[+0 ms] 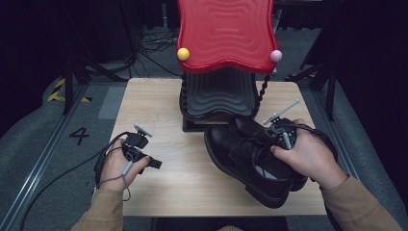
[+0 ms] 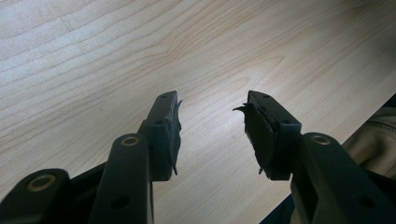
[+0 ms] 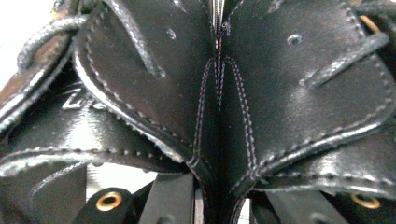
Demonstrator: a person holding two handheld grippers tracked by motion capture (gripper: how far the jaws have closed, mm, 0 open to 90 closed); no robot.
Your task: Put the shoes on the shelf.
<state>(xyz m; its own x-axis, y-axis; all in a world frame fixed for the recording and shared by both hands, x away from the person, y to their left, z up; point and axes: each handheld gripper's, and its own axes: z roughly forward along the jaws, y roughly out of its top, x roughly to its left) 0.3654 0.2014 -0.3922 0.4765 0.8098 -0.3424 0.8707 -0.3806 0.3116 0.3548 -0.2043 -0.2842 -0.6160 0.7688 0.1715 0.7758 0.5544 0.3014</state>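
Right claw (image 1: 281, 132) clenched on the inner collars of both black shoes (image 1: 250, 159), pair lifted over the bench's (image 1: 159, 96) right front corner. Left claw (image 2: 212, 128) released, idle near left edge. Risk: thin leather pinch slips, one shoe drops.

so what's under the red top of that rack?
A black wavy shelf sits under the red top, with nothing on the part that shows. Its back portion is covered by the top.

Light wooden table (image 1: 159, 192) on grey floor (image 1: 29, 144), dark surroundings.
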